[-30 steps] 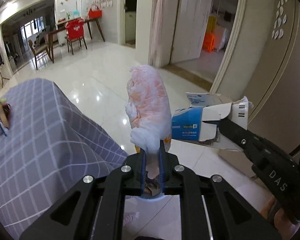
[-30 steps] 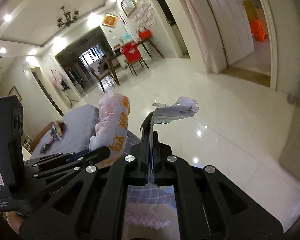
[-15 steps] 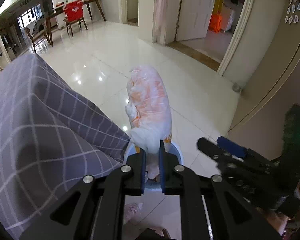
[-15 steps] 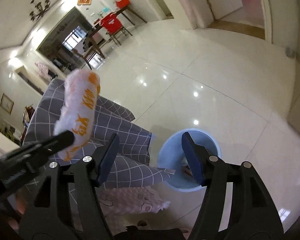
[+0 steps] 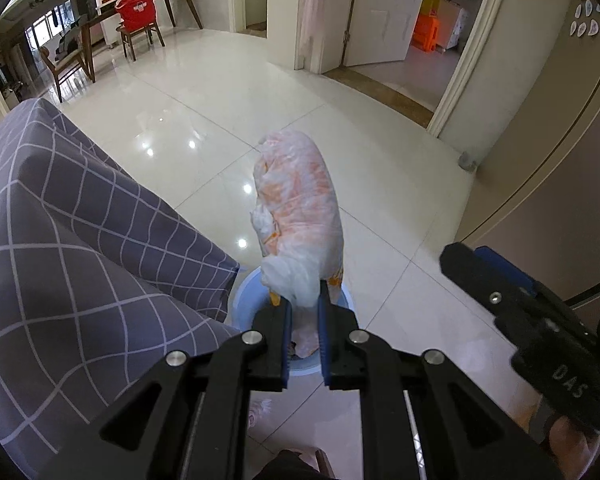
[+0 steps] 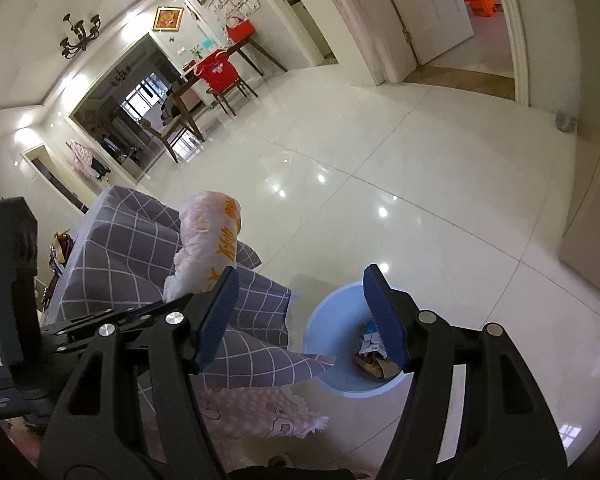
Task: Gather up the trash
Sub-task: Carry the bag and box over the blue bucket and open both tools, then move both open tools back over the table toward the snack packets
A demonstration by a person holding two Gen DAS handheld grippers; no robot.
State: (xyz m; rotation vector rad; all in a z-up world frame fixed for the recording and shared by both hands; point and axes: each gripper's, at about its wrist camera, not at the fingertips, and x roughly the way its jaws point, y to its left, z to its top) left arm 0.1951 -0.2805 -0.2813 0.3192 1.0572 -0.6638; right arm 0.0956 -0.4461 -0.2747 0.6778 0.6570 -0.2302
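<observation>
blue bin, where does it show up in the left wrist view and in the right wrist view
Left wrist view: the blue bin sits low centre, mostly hidden behind the left gripper and the bag it holds.
Right wrist view: the bin is lower centre-right, seen between the open fingers of the right gripper, paper scraps inside.
Shared landmark: the grey checked cloth just left of the bin.

Glossy tiled floor [image 5: 340,92], crinkled translucent plastic bag [image 5: 300,216], soft checked cloth [image 5: 60,248], smooth plastic bin [image 6: 332,312]
</observation>
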